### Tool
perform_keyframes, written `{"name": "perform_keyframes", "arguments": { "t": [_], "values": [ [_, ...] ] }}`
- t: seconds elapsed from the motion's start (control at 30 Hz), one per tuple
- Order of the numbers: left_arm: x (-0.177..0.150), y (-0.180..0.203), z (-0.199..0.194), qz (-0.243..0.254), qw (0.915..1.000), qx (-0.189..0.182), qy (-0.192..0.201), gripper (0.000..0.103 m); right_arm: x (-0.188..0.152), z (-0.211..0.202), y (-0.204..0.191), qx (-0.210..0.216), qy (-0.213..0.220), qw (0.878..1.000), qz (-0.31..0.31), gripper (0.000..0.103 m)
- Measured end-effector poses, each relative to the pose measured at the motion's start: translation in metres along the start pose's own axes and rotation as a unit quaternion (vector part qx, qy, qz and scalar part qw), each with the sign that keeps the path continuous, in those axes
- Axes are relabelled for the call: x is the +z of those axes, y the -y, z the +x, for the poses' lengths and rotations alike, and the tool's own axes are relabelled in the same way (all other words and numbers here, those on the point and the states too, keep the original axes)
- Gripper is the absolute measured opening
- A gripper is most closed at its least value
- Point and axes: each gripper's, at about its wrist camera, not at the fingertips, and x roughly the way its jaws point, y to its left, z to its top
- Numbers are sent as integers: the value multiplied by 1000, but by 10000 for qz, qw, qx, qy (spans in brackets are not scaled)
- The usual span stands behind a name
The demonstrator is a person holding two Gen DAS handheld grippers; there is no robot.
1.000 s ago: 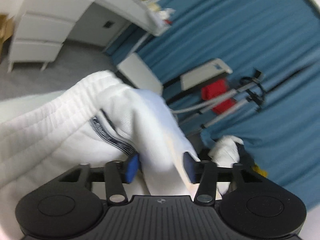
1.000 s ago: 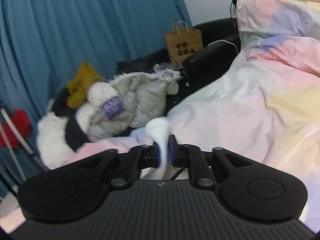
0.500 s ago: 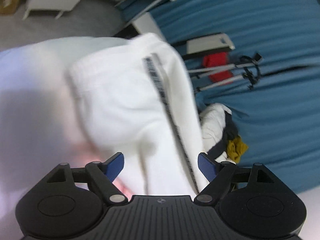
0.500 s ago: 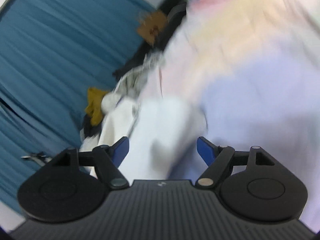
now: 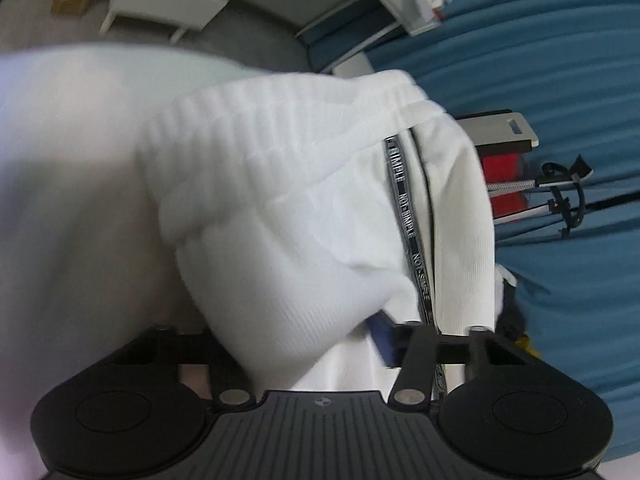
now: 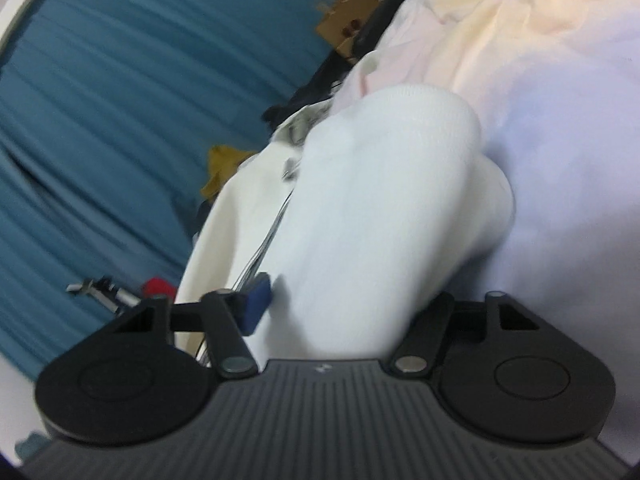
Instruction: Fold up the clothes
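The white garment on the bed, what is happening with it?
A person is folding white trousers on a pastel bedcover, with a gripper in each hand. The left gripper and the right gripper are each closing, and thick folds of the cloth lie between their jaws.

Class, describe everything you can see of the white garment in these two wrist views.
The white garment looks like soft ribbed knit, with a wide ribbed band at its top edge and a black tape printed with pale lettering running down one side. It lies bunched on the pastel bedding. One fold passes between the fingers of the left gripper, another between those of the right gripper; both sets of jaws are closing on it.
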Motion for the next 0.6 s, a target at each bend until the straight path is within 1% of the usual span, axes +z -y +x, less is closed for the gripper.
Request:
{"name": "perform_keyframes", "arguments": {
  "t": [0.03, 0.07, 0.1, 0.13, 0.17, 0.23, 0.3, 0.37, 0.43, 0.5, 0.6],
  "values": [
    [1, 1, 2, 26, 10000, -8, 59, 25, 3, 5, -3, -122, 45, 9999, 12, 33],
    [3, 2, 3, 77, 9999, -18, 120, 20, 5, 5, -8, -231, 87, 9997, -91, 28],
    [4, 3, 3, 145, 9997, -30, 183, 18, 7, 4, -15, -337, 129, 9991, -219, 20],
    [7, 3, 3, 168, 9996, -22, 206, 15, 9, 1, -21, -410, 173, 9984, -357, 17],
    [11, 3, 0, 183, 9995, -71, 229, 13, 9, -6, -27, -464, 214, 9977, -443, 15],
    [20, 4, -11, 280, 9987, -258, 335, 12, 10, -26, -34, -521, 296, 9966, -561, 13],
    [27, 1, -28, 315, 9977, -433, 413, 11, 9, -53, -35, -517, 376, 9959, -636, 12],
    [30, -6, -48, 363, 9967, -544, 473, 11, 7, -77, -27, -595, 347, 9962, -533, 12],
    [34, -12, -65, 380, 9964, -566, 498, 11, 7, -102, -18, -697, 308, 9964, -384, 11],
    [39, -18, -85, 359, 9966, -589, 448, 11, 8, -124, -7, -876, 162, 9957, -248, 11],
    [43, -27, -122, 341, 9970, -581, 370, 11, 2, -158, 3, -1156, -190, 9929, -195, 11]
  ]
}}
